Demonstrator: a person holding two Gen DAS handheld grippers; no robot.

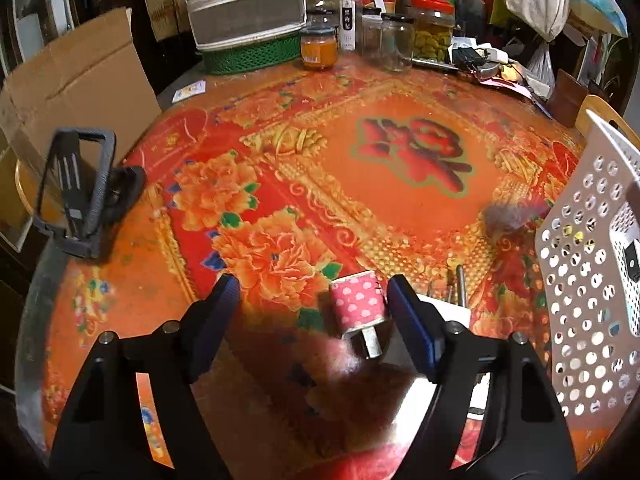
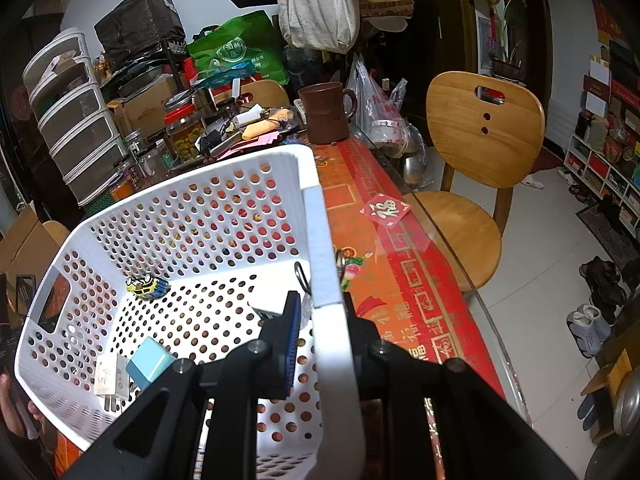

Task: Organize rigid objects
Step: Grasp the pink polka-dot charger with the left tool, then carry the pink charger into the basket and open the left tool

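Landmark: white perforated plastic basket [image 2: 192, 216], standing on the red-and-orange floral tablecloth [image 1: 400, 208].

Already inside the basket: small yellow toy car [image 2: 146, 286] near its far wall; pale blue cube-shaped charger [image 2: 150, 364] and white flat plug adapter [image 2: 112, 376] side by side at its near left corner; a dark wire loop [image 2: 302, 278] and a partly hidden grey item against the right-hand wall, too obscured to name.

Outside the basket: pink polka-dot plug charger [image 1: 358, 304], lying on the cloth to the basket's left, prongs toward the camera; white plug with metal pins [image 1: 448, 304] just beside it, on the basket's side; black folding phone stand [image 1: 80, 196], well apart, at the table edge farthest from the basket.

Right gripper [image 2: 320, 320]: clamped on the basket's right-hand wall, one finger inside, one outside.

Left gripper [image 1: 312, 300]: spread wide, straddling the pink charger, touching nothing.

Progress, as judged: roughly half done. At least four pieces are stowed; three pieces remain on the cloth, the pink charger apparently next.
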